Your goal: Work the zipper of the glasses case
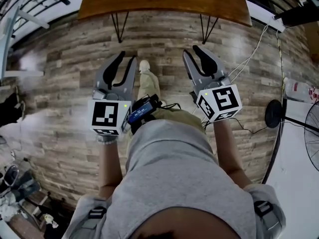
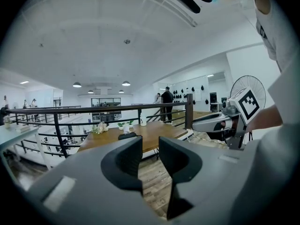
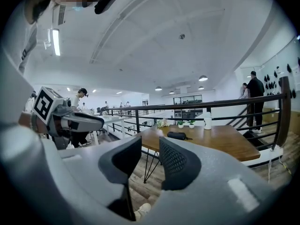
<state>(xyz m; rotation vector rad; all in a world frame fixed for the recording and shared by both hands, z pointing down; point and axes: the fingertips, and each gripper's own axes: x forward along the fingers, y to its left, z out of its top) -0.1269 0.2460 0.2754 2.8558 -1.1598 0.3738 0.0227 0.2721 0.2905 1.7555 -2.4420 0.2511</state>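
Note:
The glasses case (image 3: 177,135) is a small dark pouch lying on the wooden table (image 3: 220,142) some way ahead; in the left gripper view the case (image 2: 127,136) shows just above the jaws. It is hidden in the head view. My left gripper (image 1: 127,58) and right gripper (image 1: 193,50) are held side by side in the air over the plank floor, short of the table (image 1: 164,4). Both stand open with a narrow gap and nothing between the jaws. Each gripper view also shows the other tool: the right gripper (image 2: 213,122) and the left gripper (image 3: 77,121).
A black railing (image 3: 211,104) runs behind the table, which also carries a white bottle (image 3: 207,121) and small plants (image 3: 163,123). A standing fan (image 1: 313,128) and loose cables (image 1: 249,59) are on the right. My shoe (image 1: 144,66) is below the grippers. People stand far off.

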